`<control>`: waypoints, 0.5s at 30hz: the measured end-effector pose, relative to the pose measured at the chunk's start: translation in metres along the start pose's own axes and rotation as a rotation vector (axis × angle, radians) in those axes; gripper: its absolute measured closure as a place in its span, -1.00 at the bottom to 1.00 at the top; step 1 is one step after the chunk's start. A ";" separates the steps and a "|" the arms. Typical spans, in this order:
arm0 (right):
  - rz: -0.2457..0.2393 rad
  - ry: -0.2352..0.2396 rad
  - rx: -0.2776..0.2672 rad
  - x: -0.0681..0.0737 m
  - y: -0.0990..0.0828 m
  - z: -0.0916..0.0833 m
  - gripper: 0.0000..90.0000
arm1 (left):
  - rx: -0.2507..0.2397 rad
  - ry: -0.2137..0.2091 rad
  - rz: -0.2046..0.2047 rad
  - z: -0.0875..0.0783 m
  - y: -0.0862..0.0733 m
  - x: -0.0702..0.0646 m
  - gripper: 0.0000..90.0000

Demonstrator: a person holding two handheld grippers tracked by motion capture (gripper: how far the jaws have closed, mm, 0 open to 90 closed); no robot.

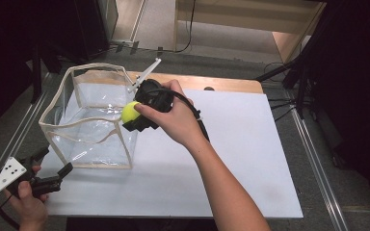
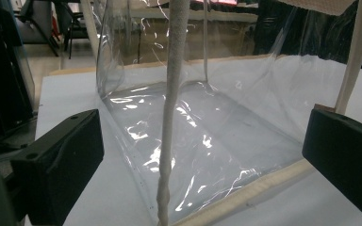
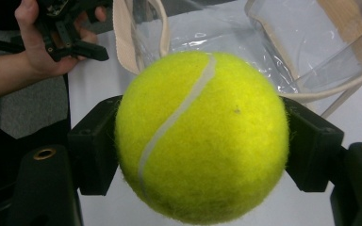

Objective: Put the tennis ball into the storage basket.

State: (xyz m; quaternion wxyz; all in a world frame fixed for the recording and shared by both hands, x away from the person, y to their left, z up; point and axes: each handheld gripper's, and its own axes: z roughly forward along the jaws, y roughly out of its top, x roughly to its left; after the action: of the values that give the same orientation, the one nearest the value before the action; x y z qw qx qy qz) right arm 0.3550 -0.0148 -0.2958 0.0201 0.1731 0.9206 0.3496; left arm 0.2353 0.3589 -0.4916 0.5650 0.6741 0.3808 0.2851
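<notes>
Here, high view: the right tool [image 1: 134,114] pinches a yellow-green tennis ball [image 1: 129,111] at the near right top edge of a clear plastic bag [image 1: 91,120] with cream trim, which stands open on the white worktop [image 1: 231,159].
Left tool, high view: the left tool [image 1: 53,166] sits low at the worktop's near left corner, jaws spread, just off the bag's near left corner, apart from it.
Left gripper view: both black jaws stand wide apart; between them rises the bag's cream corner seam [image 2: 172,108], with the clear walls behind.
Right gripper view: the ball [image 3: 201,136] is squeezed between both jaws; the bag's rim [image 3: 136,42] lies beyond, and the other hand [image 3: 42,42] with its tool is at upper left.
</notes>
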 end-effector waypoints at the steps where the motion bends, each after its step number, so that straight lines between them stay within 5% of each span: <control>1: 0.000 -0.001 0.000 0.000 0.001 -0.001 -0.49 | 0.000 0.001 -0.001 0.000 0.000 0.000 -1.00; 15: -0.007 -0.014 -0.011 -0.005 0.022 -0.008 -0.49 | -0.001 -0.004 -0.002 0.000 0.000 0.000 -1.00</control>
State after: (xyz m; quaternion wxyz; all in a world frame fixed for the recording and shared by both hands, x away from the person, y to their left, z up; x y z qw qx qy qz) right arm 0.3646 -0.0063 -0.2759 0.0287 0.1721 0.9190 0.3534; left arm 0.2353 0.3593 -0.4914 0.5663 0.6739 0.3804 0.2834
